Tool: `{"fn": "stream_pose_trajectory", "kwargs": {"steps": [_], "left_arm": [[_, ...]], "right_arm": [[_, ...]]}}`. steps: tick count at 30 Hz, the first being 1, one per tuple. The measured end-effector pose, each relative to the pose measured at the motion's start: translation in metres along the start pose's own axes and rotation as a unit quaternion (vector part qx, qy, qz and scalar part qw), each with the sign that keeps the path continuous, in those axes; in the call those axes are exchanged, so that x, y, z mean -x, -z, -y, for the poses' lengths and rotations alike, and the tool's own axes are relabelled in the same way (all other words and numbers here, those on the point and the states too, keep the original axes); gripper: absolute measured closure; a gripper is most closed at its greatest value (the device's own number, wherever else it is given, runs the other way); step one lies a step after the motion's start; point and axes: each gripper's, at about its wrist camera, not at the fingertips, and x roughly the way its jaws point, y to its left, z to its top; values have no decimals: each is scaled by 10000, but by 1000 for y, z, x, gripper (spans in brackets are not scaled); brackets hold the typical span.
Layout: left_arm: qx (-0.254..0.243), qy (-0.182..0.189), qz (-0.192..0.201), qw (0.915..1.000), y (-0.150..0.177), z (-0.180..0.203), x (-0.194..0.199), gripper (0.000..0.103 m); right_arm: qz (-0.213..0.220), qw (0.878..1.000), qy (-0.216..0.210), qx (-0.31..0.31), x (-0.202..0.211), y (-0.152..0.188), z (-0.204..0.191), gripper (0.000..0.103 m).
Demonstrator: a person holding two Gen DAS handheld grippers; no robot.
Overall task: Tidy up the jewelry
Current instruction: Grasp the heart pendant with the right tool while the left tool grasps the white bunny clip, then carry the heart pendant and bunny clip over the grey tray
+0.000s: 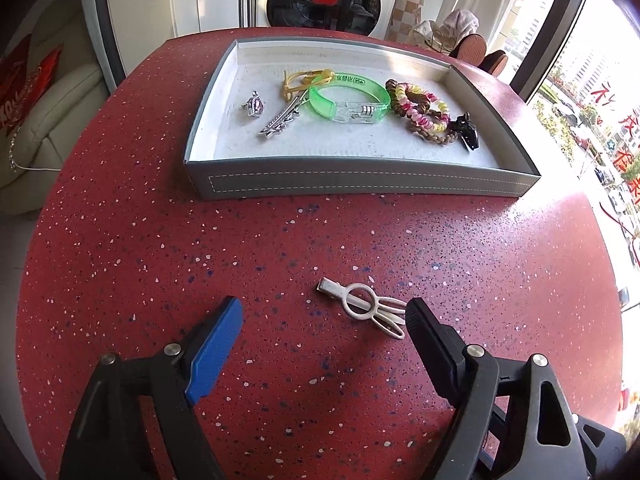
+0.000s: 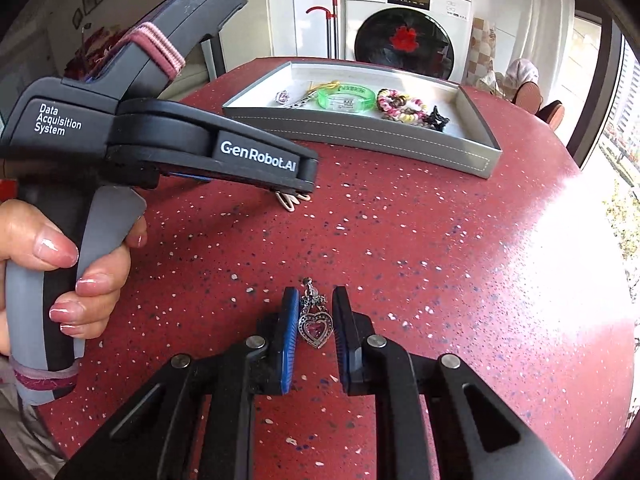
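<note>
Two hand-held grippers hang low over the red speckled table (image 1: 160, 220), both on the near side of the grey tray (image 1: 360, 184) that sits toward the washing machine (image 2: 404, 36).

Left gripper (image 1: 324, 312) has its jaws spread wide and holds nothing. A white hair clip (image 1: 362, 306) lies flat on the table well short of the tray, between the two fingers but close against the black one, whose tip meets or overlaps the clip's looped end. Seen from the right wrist, a hand (image 2: 68, 272) grips this tool's grey handle, and only the loops of the clip poke out from under its nose.

Right gripper (image 2: 314, 300) has its jaws narrowed around a heart-shaped pendant (image 2: 316, 326), still on the table, again well short of the tray. A slim gap shows on each side of the heart, so the blue pads (image 2: 289, 336) are not pressing it.

Inside the tray, from its left end to its right, lie a small silver charm (image 1: 254, 105), a silver hair clip (image 1: 280, 120), a yellow cord (image 1: 304, 80), a green bangle (image 1: 346, 98), a heap of coiled hair ties (image 1: 422, 112) and a black claw clip (image 1: 466, 132).
</note>
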Motion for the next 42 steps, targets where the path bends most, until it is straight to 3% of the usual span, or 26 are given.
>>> {"fn": "stream_pose_trajectory", "kwargs": {"steps": [8,11,14,17,18,27,35,42], "left_arm": [[143,-316,58,9994,-1,17,-5,11],[88,-470,123,9988,-1,21,-5,23],[1,-341,173,9993,1,21,-1,47],[-85,-255,256,9993,1,19,1,60],[-166,-249,280,9992,2,20,2,81],[-447,-28,326,9985,8,16,6,81],[-682,525,482,9951,14,-4,23,81],[-733,572,582,9940,18,-25,36,81]], "right_arm": [[71,9991,-14,-410,7,1,25,84],[117,9988,-20,-477,10,1,29,84],[164,9984,-15,-543,17,5,31,84],[177,9979,-17,-629,19,6,35,84],[175,9976,-28,-674,19,6,36,84],[168,9946,-89,-1024,19,3,50,84],[300,9928,-80,-1157,28,0,57,84],[303,9911,-178,-1288,27,-3,58,84]]}}
